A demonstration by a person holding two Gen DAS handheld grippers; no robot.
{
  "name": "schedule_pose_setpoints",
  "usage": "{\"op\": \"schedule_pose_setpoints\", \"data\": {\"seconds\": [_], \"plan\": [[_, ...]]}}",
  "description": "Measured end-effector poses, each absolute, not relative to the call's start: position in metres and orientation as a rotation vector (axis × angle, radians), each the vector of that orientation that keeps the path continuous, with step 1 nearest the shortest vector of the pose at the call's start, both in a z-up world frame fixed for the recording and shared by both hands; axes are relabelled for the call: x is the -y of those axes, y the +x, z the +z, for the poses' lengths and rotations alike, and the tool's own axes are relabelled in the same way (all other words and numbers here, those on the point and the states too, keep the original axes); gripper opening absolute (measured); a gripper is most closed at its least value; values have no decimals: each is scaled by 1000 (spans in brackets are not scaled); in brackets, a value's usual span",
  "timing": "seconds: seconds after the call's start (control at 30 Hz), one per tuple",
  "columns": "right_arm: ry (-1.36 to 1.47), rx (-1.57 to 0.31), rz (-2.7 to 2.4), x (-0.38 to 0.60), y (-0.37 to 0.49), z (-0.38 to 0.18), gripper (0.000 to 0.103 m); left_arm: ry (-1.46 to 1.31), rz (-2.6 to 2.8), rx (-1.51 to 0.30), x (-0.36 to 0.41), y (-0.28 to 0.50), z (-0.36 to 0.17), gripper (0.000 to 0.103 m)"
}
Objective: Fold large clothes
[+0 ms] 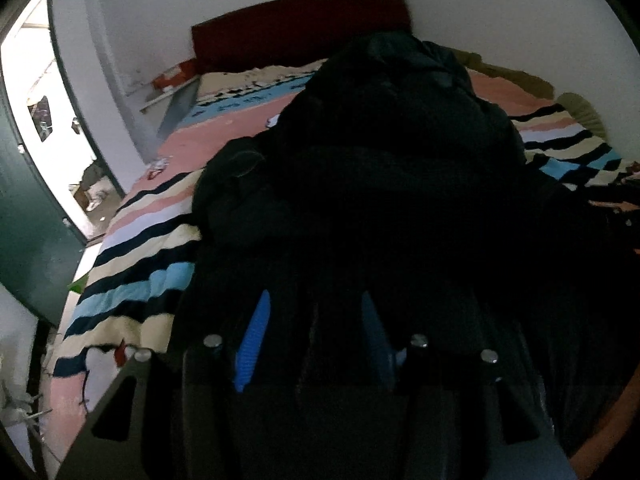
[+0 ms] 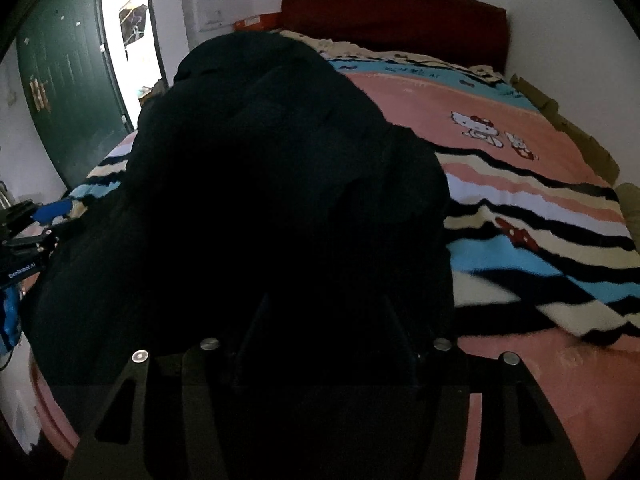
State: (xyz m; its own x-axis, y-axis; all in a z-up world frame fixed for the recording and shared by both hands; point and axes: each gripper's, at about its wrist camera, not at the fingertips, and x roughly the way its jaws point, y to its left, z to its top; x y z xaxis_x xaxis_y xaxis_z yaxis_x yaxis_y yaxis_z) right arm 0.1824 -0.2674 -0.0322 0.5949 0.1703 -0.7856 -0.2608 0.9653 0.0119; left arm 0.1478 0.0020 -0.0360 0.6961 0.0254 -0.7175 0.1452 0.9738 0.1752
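A large black coat (image 1: 380, 152) lies heaped on a bed with a striped pink, blue and cream blanket (image 1: 152, 280). In the left wrist view my left gripper (image 1: 315, 298) hangs low over the coat's near part. Its blue pads (image 1: 252, 344) stand apart with dark cloth lying loose between them and their inner faces showing. In the right wrist view the same coat (image 2: 260, 160) fills the middle, bulging up over the blanket (image 2: 540, 240). My right gripper (image 2: 326, 300) is just above it, its dark fingers (image 2: 256, 340) spread and barely visible against the cloth.
A dark red headboard (image 2: 392, 16) stands against the white wall at the far end. A green door (image 2: 68, 80) and a bright doorway (image 1: 44, 100) are on the left. Olive cloth (image 1: 580, 112) lies along the bed's right edge. The left tool's black frame (image 2: 28, 244) shows at the left border.
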Motion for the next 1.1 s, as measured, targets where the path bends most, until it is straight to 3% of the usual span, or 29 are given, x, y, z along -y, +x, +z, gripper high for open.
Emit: {"op": "schedule_pose_setpoints", "data": {"seconds": [0.67, 1.1], "plan": [[-122, -858, 306, 236, 180, -13, 61, 209, 5, -739, -5, 159, -23, 48], [-134, -733, 351, 190, 293, 60, 61, 162, 21, -661, -7, 287, 34, 48]]}}
